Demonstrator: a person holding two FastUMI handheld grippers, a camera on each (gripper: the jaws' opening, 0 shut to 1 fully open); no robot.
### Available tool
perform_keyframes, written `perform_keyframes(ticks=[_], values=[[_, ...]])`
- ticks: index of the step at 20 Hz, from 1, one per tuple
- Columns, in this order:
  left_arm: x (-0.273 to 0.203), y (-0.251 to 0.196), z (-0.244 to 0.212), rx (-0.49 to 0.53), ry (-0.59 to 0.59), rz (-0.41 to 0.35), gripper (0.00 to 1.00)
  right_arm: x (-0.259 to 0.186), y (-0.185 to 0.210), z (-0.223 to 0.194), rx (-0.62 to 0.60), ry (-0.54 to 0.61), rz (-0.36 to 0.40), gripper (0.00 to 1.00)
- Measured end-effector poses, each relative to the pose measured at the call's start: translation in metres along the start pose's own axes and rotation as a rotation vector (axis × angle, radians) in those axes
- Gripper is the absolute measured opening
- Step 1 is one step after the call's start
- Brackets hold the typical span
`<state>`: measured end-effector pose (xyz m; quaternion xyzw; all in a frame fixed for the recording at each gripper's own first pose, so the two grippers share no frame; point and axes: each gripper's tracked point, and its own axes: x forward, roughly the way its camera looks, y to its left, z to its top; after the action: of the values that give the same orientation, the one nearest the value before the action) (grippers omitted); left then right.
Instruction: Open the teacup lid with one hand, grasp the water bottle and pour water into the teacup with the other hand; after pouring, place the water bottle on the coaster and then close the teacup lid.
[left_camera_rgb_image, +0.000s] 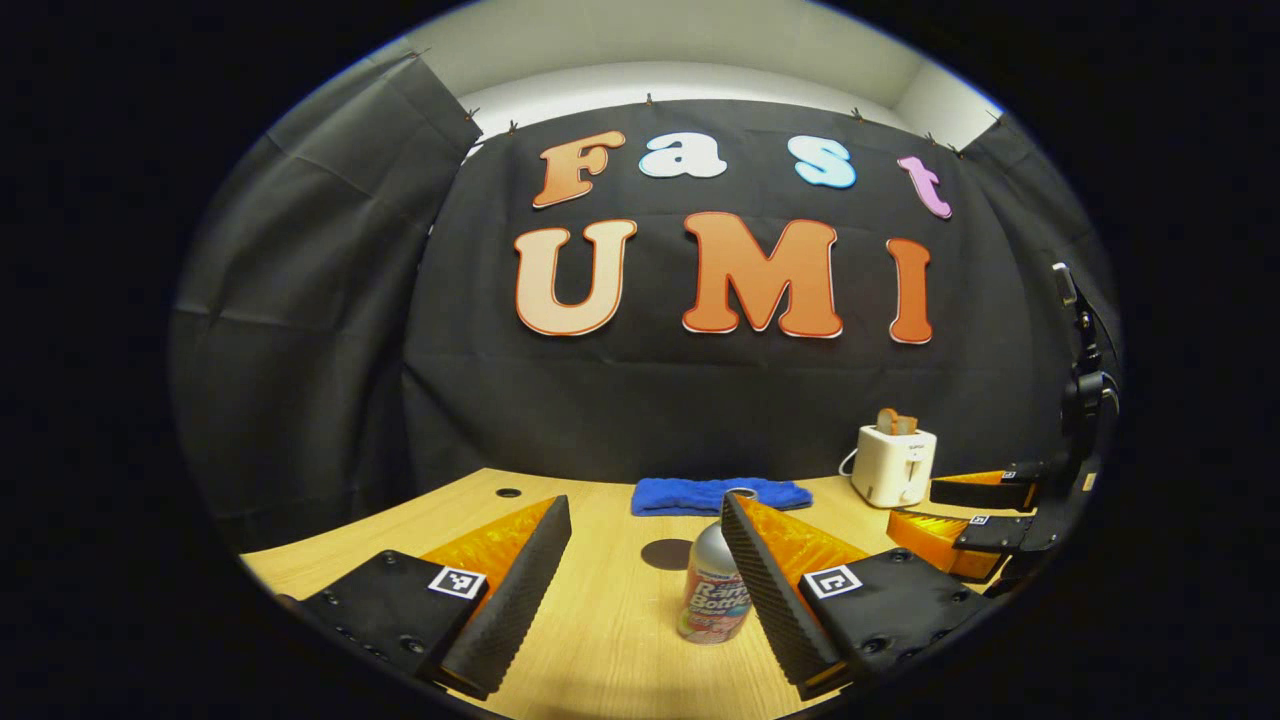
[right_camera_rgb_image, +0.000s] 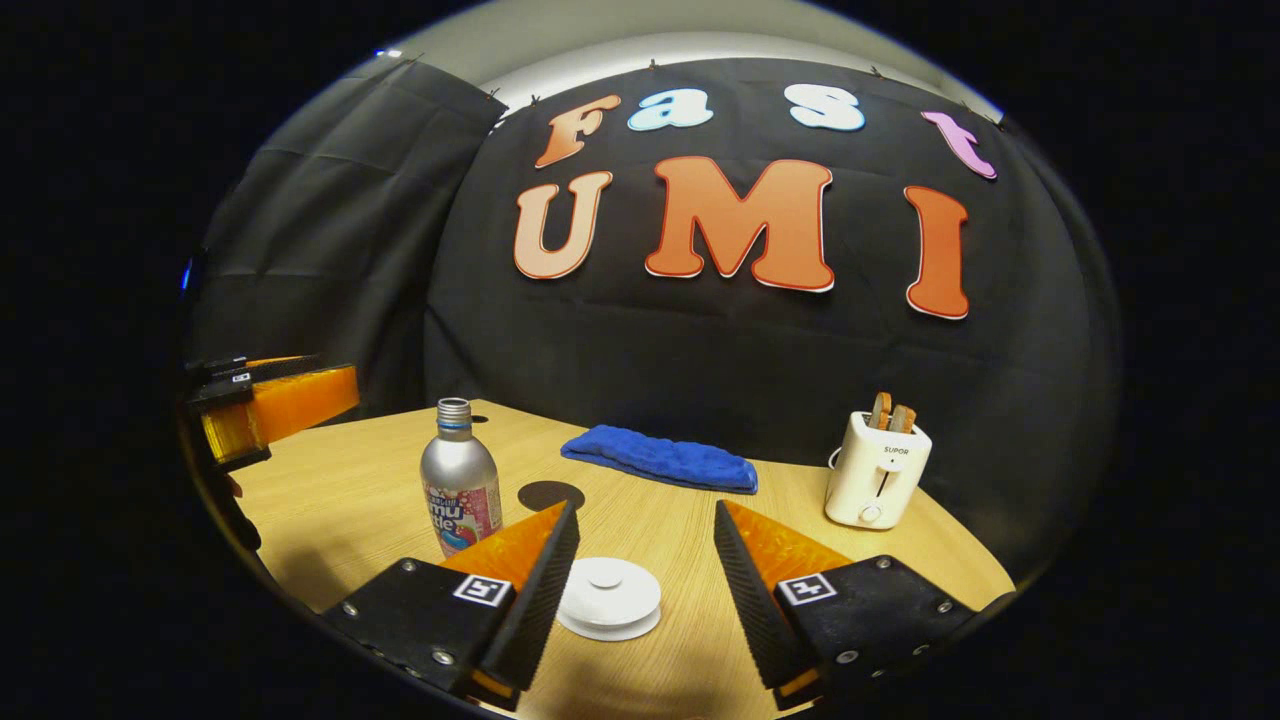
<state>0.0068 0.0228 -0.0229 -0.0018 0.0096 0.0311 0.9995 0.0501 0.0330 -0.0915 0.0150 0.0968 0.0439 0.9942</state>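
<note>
A silver water bottle (left_camera_rgb_image: 708, 592) with a colourful label stands upright on the wooden table (left_camera_rgb_image: 600, 640), without a cap. My left gripper (left_camera_rgb_image: 644, 502) is open; the bottle sits just ahead, close to its right finger, which hides the bottle's right side. The dark round coaster (left_camera_rgb_image: 667, 553) lies behind the bottle. In the right gripper view the white teacup (right_camera_rgb_image: 609, 597) has its lid on and sits low between the fingers of my open right gripper (right_camera_rgb_image: 646, 506), neither finger touching it. The bottle (right_camera_rgb_image: 459, 490) and coaster (right_camera_rgb_image: 550, 494) lie to its left.
A folded blue towel (right_camera_rgb_image: 660, 458) lies at the back of the table. A white toaster (right_camera_rgb_image: 876, 470) with toast in it stands at the back right. The right gripper's fingers (left_camera_rgb_image: 975, 491) show at the right in the left gripper view, beside the toaster (left_camera_rgb_image: 893, 465).
</note>
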Motion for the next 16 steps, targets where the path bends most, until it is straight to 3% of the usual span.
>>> perform_keyframes(ticks=[3, 4, 10, 12, 16], values=[[0.001, -0.004, -0.006, 0.0, 0.013, -0.006, 1.0, 0.012, 0.013, -0.02, 0.015, 0.059, 0.04, 0.69], [0.002, -0.003, -0.009, 0.0, 0.016, -0.006, 0.96, 0.017, 0.014, -0.026, 0.016, 0.074, 0.045, 0.66], [0.002, 0.0, -0.02, -0.008, 0.042, 0.001, 1.0, 0.034, 0.025, -0.052, 0.035, 0.146, 0.073, 0.63], [0.002, 0.002, -0.022, -0.009, 0.048, 0.004, 1.0, 0.039, 0.024, -0.06, 0.03, 0.17, 0.066, 0.48], [0.003, 0.002, -0.026, -0.015, 0.056, 0.003, 1.0, 0.041, 0.03, -0.071, 0.013, 0.201, 0.074, 0.46]])
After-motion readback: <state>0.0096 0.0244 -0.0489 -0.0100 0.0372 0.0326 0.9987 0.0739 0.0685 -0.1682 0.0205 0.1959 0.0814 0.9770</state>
